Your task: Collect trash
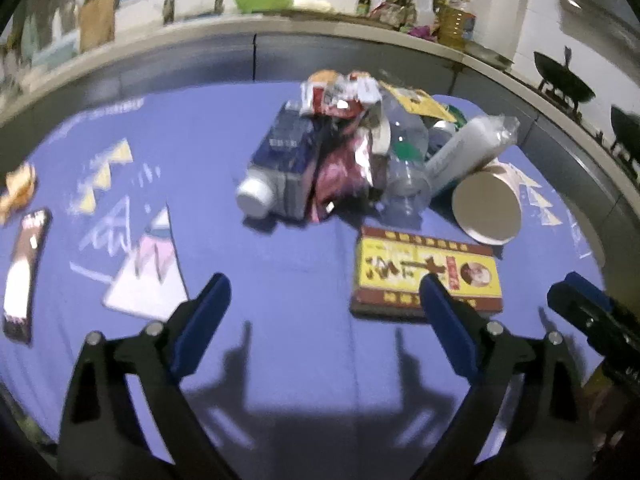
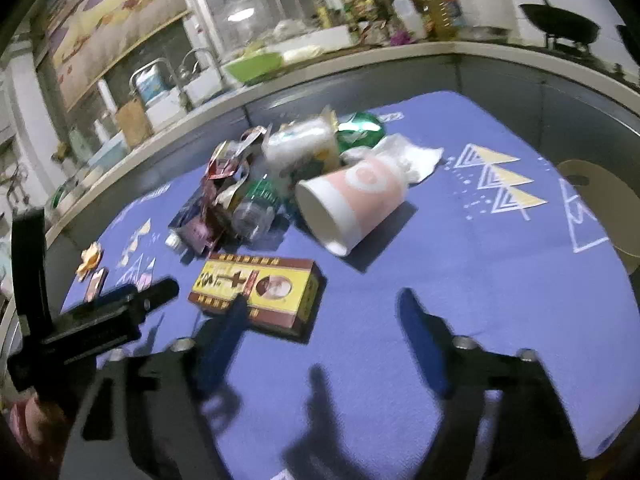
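Ahead of your left gripper [image 1: 324,292], jaws apart and empty: trash heap [image 1: 360,152], paper cup [image 1: 486,208]. Yellow box [image 1: 424,276] at its right jaw. Right gripper [image 2: 320,304]: jaws apart, empty, box just beyond its left jaw.

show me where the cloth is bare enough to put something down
Free: the near strip of blue cloth under the open left gripper, between the yellow box and the printed triangles; also right of the paper cup, up to the tree print. Crowded: the trash pile behind the box.
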Demonstrator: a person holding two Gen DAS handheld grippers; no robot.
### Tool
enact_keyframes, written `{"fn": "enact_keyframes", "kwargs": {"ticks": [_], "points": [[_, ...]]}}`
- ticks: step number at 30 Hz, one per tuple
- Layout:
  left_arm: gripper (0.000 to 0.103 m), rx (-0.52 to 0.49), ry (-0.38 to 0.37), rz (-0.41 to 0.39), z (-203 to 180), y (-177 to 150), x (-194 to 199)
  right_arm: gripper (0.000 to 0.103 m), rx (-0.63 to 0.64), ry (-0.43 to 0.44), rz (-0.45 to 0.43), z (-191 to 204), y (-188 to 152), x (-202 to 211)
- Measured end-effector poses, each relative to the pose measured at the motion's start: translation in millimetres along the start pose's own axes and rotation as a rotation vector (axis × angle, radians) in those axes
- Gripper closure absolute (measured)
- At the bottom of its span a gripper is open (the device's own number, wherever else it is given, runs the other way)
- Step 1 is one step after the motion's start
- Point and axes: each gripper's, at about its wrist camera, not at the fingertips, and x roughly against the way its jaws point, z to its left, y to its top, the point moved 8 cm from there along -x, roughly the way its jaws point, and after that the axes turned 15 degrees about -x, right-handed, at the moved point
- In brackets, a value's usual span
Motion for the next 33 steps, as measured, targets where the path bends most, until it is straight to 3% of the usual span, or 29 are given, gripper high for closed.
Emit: {"fn": "enact_keyframes", "kwargs": {"ticks": [3,6,9,12,14,16,18,21,27,30,33], "points": [[0.017,-0.044,-0.034,0.016,-0.5,1.6,-8.5,0.052,-0.020,0.010,0.045,-5.4,-1.1,-9.8],[0.031,0.016,-0.113,0.074,3.7,-5.7,-20.0,0.059,-0.049,0.009,0.068,-12.7,1.6,-21.2],[0.036,0.058,-0.164,0.103,5.2,-12.0,-23.1,0.062,-0.041,-0.024,0.087,-14.8,1.5,-36.6],[0.036,0.073,-0.197,0.109,7.1,-17.3,-19.7,0.062,0.011,0.082,0.199,15.2,-20.5,-47.8],[0.036,0.085,-0.210,0.110,8.4,-19.8,-17.2,0.062,0.128,0.179,0.260,49.4,-43.6,-42.6],[0.036,0.114,-0.228,0.112,13.0,-23.7,-13.9,0.062,0.196,0.250,0.247,66.6,-48.3,-29.3],[0.036,0.143,-0.253,0.115,16.5,-28.8,-10.6,0.062,0.198,0.241,0.183,62.2,-34.5,-20.3],[0.036,0.152,-0.297,0.117,12.1,-29.2,-11.2,0.062,0.112,0.203,0.171,37.8,-10.9,-28.1],[0.036,0.214,-0.398,0.134,-0.2,-28.1,-19.0,0.062,-0.014,0.232,0.218,24.2,10.5,-59.7],[0.036,0.223,-0.398,0.136,0.1,-27.7,-19.1,0.062,-0.093,0.300,0.314,27.6,4.7,-74.3],[0.036,0.239,-0.401,0.125,5.0,-24.9,-16.2,0.062,-0.210,0.522,0.527,43.5,-21.7,-68.5]]}}
